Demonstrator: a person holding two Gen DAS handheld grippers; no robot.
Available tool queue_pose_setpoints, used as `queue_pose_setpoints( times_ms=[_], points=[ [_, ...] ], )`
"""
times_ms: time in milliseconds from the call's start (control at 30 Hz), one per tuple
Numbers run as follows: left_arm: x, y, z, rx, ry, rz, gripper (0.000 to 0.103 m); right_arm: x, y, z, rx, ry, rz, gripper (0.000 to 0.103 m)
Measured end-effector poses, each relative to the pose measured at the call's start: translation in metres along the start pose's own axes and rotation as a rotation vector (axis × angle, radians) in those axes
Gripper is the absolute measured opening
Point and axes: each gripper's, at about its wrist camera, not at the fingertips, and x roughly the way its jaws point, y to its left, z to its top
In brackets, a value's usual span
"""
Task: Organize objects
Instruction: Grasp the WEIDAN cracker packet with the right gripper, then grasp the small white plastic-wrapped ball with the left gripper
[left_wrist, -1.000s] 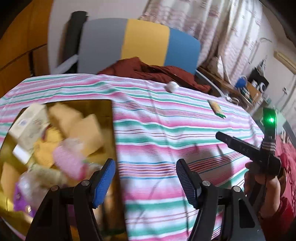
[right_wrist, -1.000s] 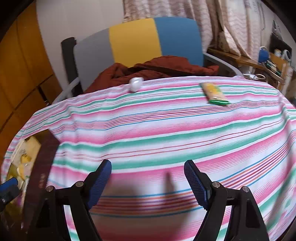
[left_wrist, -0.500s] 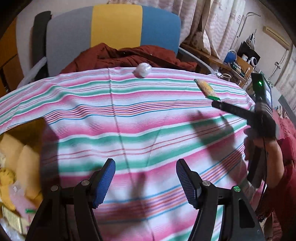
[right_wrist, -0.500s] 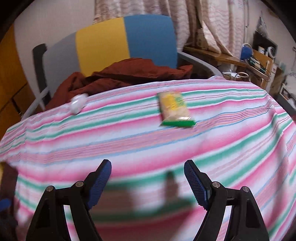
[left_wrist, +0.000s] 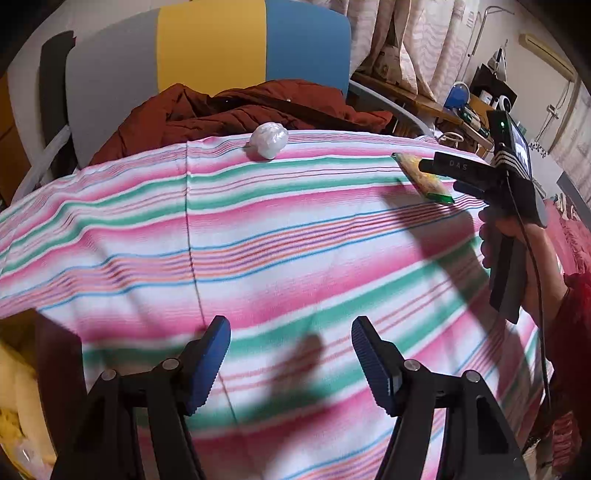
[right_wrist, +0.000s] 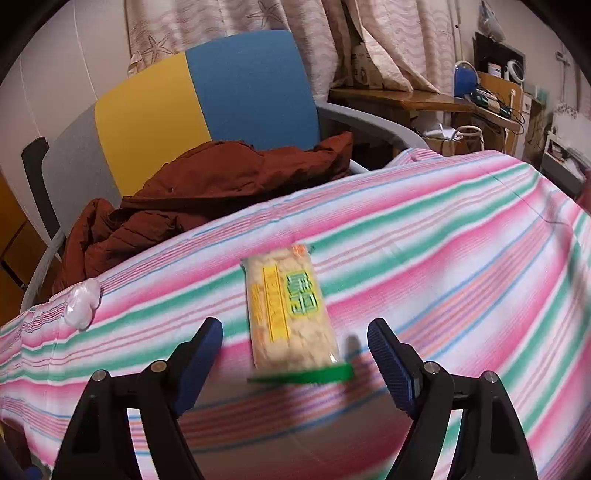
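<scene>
A yellow snack packet (right_wrist: 291, 314) with a green bottom edge lies flat on the striped tablecloth (right_wrist: 461, 258), just ahead of my open, empty right gripper (right_wrist: 295, 354). The packet also shows in the left wrist view (left_wrist: 424, 181), partly behind the right gripper (left_wrist: 439, 166). A white crumpled ball (left_wrist: 268, 139) sits at the table's far edge; it also shows in the right wrist view (right_wrist: 82, 302). My left gripper (left_wrist: 290, 347) is open and empty over the middle of the cloth.
A box with yellow packets (left_wrist: 14, 391) shows at the lower left edge. Behind the table stands a grey, yellow and blue chair (left_wrist: 207, 51) with a dark red jacket (left_wrist: 236, 107) on it. A cluttered wooden desk (right_wrist: 443, 99) stands at the right.
Both grippers have moved right and forward, away from the box. The right gripper has closed in on the snack packet, which now lies just before its open jaws.
</scene>
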Motion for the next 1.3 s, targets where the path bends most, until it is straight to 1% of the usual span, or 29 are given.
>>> queue_pose_setpoints(
  times_ms=[100, 167, 200, 233, 267, 333, 400, 533, 600, 700, 833, 900, 1000, 1133, 1200, 1233, 1267, 1300],
  points=[
    [0.005, -0.001, 0.01, 0.019, -0.009, 0.006, 0.069, 0.01, 0.009, 0.004, -0.052, -0.006, -0.02, 0.081],
    [0.009, 0.001, 0.019, 0.011, -0.013, -0.008, 0.069, 0.017, 0.011, 0.004, -0.079, -0.005, -0.031, 0.078],
    [0.011, 0.002, 0.023, 0.009, -0.014, -0.008, 0.069, 0.022, 0.011, 0.003, -0.083, 0.009, -0.035, 0.072],
    [0.014, 0.003, 0.028, 0.007, -0.016, -0.006, 0.069, 0.028, 0.011, 0.003, -0.082, 0.036, -0.036, 0.06],
    [0.016, 0.004, 0.034, 0.004, -0.022, -0.004, 0.069, 0.031, 0.01, 0.003, -0.079, 0.048, -0.034, 0.058],
    [0.022, 0.005, 0.046, 0.001, -0.039, 0.008, 0.069, 0.03, 0.011, 0.001, -0.085, 0.036, -0.044, 0.053],
    [0.03, 0.006, 0.059, -0.002, -0.052, 0.02, 0.069, 0.03, 0.014, -0.001, -0.104, 0.028, -0.046, 0.052],
    [0.048, 0.006, 0.085, 0.006, -0.061, 0.049, 0.07, 0.032, 0.023, -0.005, -0.148, 0.023, -0.086, 0.051],
    [0.057, 0.006, 0.097, 0.01, -0.056, 0.066, 0.07, 0.033, 0.022, -0.005, -0.149, 0.018, -0.087, 0.051],
    [0.067, 0.005, 0.117, 0.023, -0.072, 0.079, 0.07, 0.032, 0.019, -0.006, -0.142, 0.014, -0.079, 0.051],
    [0.082, 0.01, 0.146, -0.036, -0.078, 0.068, 0.074, 0.032, 0.02, -0.008, -0.144, 0.007, -0.083, 0.051],
    [0.093, 0.012, 0.158, -0.057, -0.081, 0.082, 0.075, 0.032, 0.021, -0.009, -0.147, 0.005, -0.086, 0.051],
    [0.108, 0.015, 0.168, -0.084, -0.072, 0.097, 0.075, 0.032, 0.021, -0.009, -0.143, 0.001, -0.083, 0.051],
    [0.124, 0.016, 0.171, -0.086, -0.07, 0.122, 0.074, 0.032, 0.023, -0.01, -0.153, -0.002, -0.094, 0.051],
    [0.129, 0.018, 0.169, -0.104, -0.083, 0.118, 0.065, 0.032, 0.024, -0.01, -0.155, -0.004, -0.1, 0.051],
    [0.131, 0.019, 0.168, -0.111, -0.088, 0.122, 0.052, 0.032, 0.024, -0.01, -0.155, -0.005, -0.1, 0.051],
    [0.132, 0.019, 0.167, -0.118, -0.089, 0.135, 0.044, 0.032, 0.023, -0.01, -0.155, -0.006, -0.1, 0.051],
    [0.134, 0.02, 0.166, -0.124, -0.093, 0.146, 0.042, 0.033, 0.023, -0.01, -0.154, -0.007, -0.099, 0.051]
  ],
)
